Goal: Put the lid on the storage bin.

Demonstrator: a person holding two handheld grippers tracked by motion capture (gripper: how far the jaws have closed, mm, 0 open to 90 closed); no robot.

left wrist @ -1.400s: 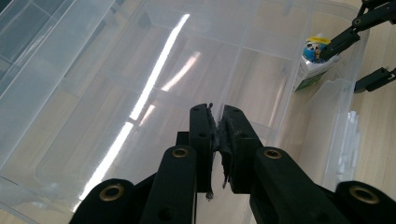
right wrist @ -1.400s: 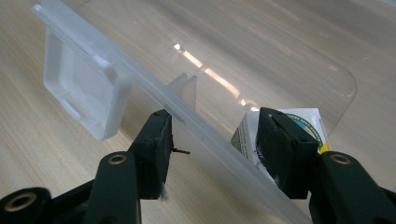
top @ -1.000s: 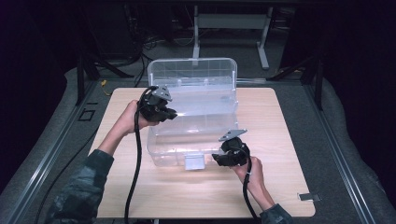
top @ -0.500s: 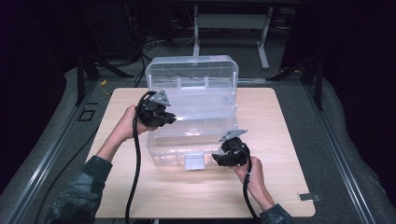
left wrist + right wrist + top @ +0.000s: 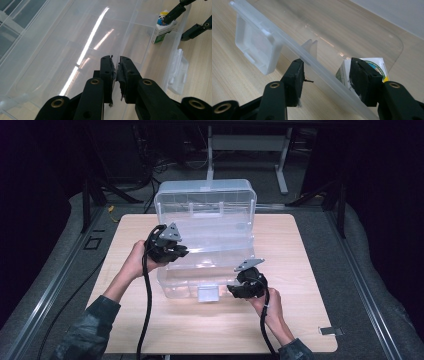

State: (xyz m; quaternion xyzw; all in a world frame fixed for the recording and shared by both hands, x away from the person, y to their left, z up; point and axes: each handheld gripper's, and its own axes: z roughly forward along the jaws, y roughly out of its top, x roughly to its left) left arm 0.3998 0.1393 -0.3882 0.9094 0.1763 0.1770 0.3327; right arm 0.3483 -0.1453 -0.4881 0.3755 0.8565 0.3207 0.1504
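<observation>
Dark room, pale worktop (image 5: 150,330): my left hand-held gripper (image 5: 116,72) pinches the bin (image 5: 205,245) divider, while my right hand-held gripper (image 5: 325,75) straddles the near rim, jaws apart, carton (image 5: 372,65) just inside.

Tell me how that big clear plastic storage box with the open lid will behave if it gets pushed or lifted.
The clear plastic storage box looks thin-walled and nearly empty, holding a small carton, so it is probably light and likely to slide on the smooth wooden table. Its upright lid may swing or flex. The glossy walls may be slippery for the right gripper straddling the front rim.
</observation>
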